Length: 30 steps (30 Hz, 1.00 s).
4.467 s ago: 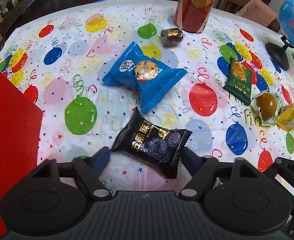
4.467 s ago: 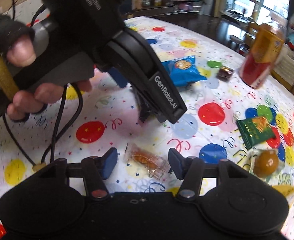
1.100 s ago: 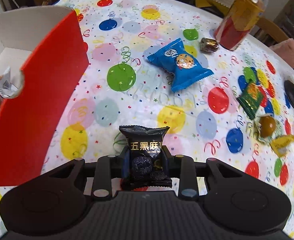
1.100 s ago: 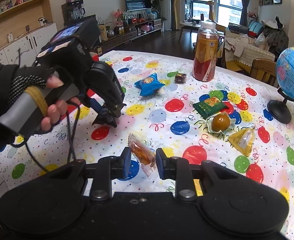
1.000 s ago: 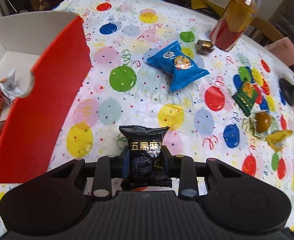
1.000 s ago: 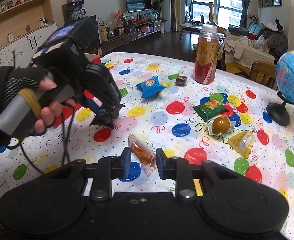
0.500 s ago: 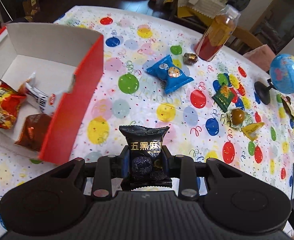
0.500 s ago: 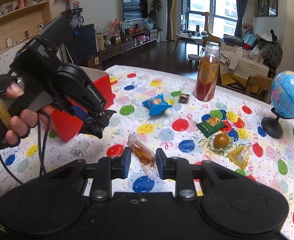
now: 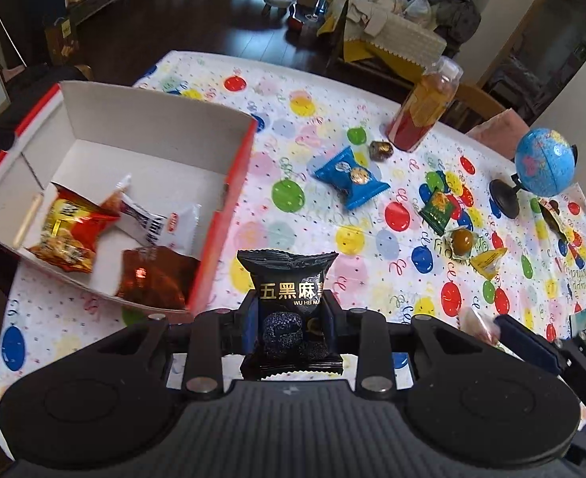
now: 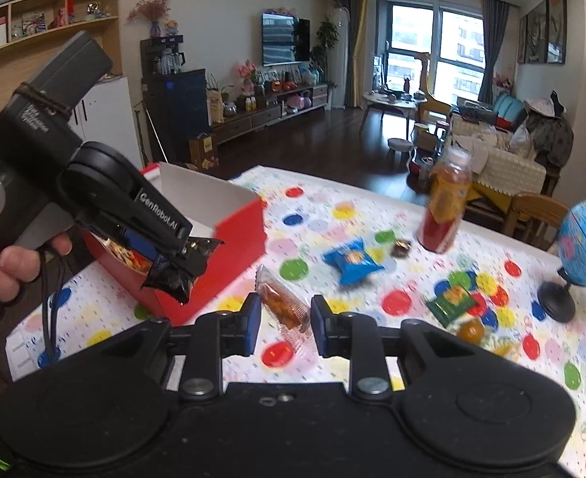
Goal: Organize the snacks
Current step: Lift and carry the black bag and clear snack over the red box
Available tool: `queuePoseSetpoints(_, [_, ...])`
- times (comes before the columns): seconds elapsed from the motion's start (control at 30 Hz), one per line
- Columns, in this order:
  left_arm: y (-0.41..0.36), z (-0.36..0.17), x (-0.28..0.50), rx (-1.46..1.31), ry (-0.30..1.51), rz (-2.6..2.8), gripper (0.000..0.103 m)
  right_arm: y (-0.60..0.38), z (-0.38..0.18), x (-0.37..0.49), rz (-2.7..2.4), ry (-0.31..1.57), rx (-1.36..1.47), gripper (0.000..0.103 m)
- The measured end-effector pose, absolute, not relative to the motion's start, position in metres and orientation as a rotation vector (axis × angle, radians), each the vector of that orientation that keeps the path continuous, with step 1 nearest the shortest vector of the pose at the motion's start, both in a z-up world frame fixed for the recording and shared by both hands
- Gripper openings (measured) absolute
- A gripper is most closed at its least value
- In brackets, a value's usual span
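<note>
My left gripper [image 9: 289, 318] is shut on a black snack packet [image 9: 289, 298] with gold lettering, held high above the table, right of the red box [image 9: 229, 199]. The box holds several snack packets [image 9: 125, 231]. In the right wrist view the same left gripper [image 10: 181, 251] hangs beside the red box [image 10: 229, 255] with the black packet [image 10: 181, 271]. My right gripper [image 10: 285, 318] is shut on a clear-wrapped orange snack [image 10: 285, 304], also lifted off the table. Its tip with the clear snack [image 9: 480, 324] shows at the lower right of the left wrist view.
On the balloon-print tablecloth [image 9: 324, 207] lie a blue cookie packet [image 9: 350, 177], a small brown candy [image 9: 380, 149], a green packet [image 9: 438, 207], a wrapped brown ball [image 9: 462, 241] and a yellow packet [image 9: 488, 261]. A juice bottle [image 9: 424, 109] and a globe [image 9: 543, 161] stand at the far side.
Both grippers have risen and drawn back with their snacks still held. The red box's inside has come into the left wrist view, and more of the room shows.
</note>
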<state>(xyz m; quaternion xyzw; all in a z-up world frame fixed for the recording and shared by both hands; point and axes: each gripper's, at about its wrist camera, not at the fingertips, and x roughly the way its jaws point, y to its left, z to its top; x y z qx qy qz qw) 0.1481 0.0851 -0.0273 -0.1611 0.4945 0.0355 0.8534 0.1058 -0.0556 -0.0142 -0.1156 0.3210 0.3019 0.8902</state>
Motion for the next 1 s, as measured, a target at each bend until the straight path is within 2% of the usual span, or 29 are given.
queuePoseSetpoints(0.4, [0.14,-0.003,0.126,-0.314,0.964,0.12,0.031,0.011,-0.004,0.108,0.679,0.635,-0.261,0.025])
queuePoseSetpoints(1.0, [0.229,-0.004,0.128,-0.293,0.935,0.204,0.031,0.099,-0.013,0.133,0.74,0.653,-0.279,0.025])
